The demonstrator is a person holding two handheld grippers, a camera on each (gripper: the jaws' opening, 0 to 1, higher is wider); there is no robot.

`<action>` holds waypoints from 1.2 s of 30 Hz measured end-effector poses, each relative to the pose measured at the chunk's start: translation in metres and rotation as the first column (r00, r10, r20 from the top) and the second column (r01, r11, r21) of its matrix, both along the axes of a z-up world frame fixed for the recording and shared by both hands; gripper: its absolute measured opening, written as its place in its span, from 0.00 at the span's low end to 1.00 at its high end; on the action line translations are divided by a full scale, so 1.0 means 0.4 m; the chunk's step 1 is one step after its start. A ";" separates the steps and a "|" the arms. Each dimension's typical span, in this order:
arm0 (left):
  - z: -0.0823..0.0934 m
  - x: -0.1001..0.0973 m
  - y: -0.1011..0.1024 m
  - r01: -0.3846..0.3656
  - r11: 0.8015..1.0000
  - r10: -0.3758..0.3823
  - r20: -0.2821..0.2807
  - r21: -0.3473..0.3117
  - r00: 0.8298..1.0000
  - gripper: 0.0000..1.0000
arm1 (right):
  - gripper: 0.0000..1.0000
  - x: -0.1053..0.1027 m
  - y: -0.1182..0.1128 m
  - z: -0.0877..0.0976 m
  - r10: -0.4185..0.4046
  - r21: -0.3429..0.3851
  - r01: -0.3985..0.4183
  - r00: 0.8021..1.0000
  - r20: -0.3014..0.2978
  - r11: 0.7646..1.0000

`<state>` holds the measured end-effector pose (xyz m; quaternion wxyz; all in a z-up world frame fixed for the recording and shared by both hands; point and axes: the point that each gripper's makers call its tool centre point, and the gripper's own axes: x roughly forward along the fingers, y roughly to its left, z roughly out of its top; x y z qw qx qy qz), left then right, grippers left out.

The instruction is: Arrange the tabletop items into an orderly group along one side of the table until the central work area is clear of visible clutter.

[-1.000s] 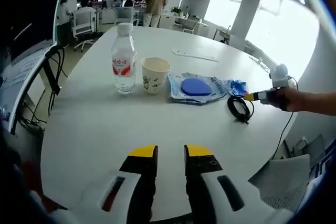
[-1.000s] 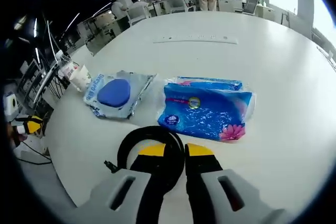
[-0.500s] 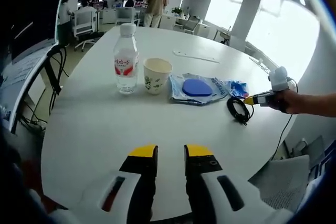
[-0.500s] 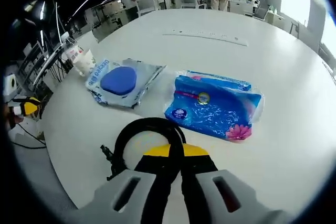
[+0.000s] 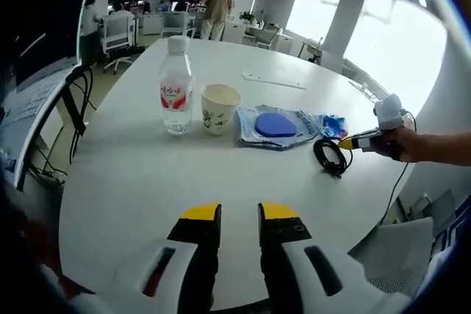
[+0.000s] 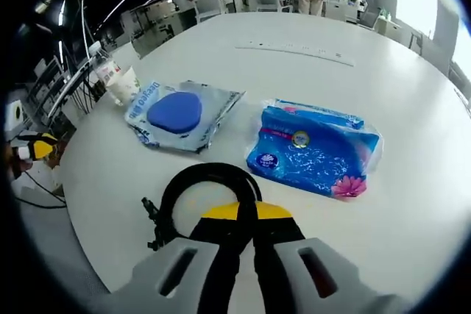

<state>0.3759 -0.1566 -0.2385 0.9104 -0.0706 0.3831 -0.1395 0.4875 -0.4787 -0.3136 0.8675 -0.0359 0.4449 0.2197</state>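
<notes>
On the white round table point(image 5: 147, 174) stand a water bottle point(image 5: 175, 86) and a paper cup point(image 5: 218, 107) side by side. Right of them lie a clear pouch with a blue pad point(image 5: 275, 125) point(image 6: 176, 112), a blue tissue pack point(image 5: 331, 124) point(image 6: 315, 158) and a coiled black cable point(image 5: 329, 155) point(image 6: 202, 189). My right gripper point(image 6: 246, 215) is shut on the cable's near edge; in the left gripper view it point(image 5: 352, 140) comes in from the right, held by a hand. My left gripper point(image 5: 239, 215) hovers over the near table edge, jaws slightly apart, holding nothing.
A thin white strip point(image 5: 274, 79) point(image 6: 294, 48) lies farther back on the table. Office chairs and desks point(image 5: 118, 31) stand beyond, with people in the distance. Black cables point(image 5: 73, 108) hang off a desk at the left.
The right gripper shut on the black cable's edge and has drawn the coil slightly toward itself. The left gripper has not moved.
</notes>
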 end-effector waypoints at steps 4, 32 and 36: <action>0.008 0.005 0.007 -0.002 1.000 0.002 0.003 -0.001 1.000 0.18 | 0.03 0.009 -0.002 0.004 -0.017 0.010 0.017 1.000 -0.004 1.000; 0.038 -0.003 0.021 0.059 0.998 -0.059 0.077 0.011 0.995 0.23 | 0.17 -0.070 -0.036 0.107 0.038 0.056 -0.043 0.995 0.090 0.997; 0.036 0.000 0.015 0.086 0.996 -0.086 0.084 0.009 0.993 0.25 | 0.18 -0.092 -0.044 0.131 0.047 0.064 -0.055 0.993 0.112 0.996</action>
